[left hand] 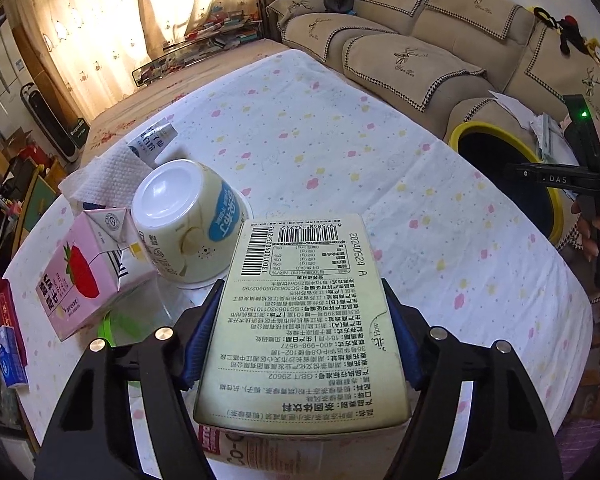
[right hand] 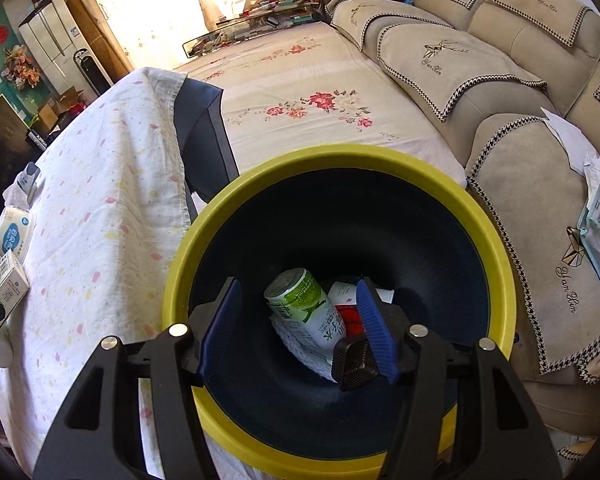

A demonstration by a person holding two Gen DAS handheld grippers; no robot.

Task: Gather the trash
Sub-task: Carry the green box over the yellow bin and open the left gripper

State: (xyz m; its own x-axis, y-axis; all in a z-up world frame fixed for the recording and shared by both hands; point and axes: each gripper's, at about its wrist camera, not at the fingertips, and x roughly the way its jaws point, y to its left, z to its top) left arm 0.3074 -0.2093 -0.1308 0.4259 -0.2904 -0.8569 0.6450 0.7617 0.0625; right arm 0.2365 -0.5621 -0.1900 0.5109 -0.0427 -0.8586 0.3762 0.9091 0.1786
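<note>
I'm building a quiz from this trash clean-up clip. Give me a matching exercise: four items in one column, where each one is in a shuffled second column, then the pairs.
Items:
1. green can
2. beige drink carton
3. yogurt cup
4. pink strawberry milk carton

Places:
A. clamped in the left hand-held gripper
B. lying inside the yellow-rimmed bin
C. upside down on the table
D. on its side on the table, near the left edge

Pairs: 1-B, 2-A, 3-C, 4-D

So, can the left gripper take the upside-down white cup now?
Probably not yet. The left gripper is shut on the cream carton, so its jaws are full. The cup lies just ahead, unblocked.
</note>
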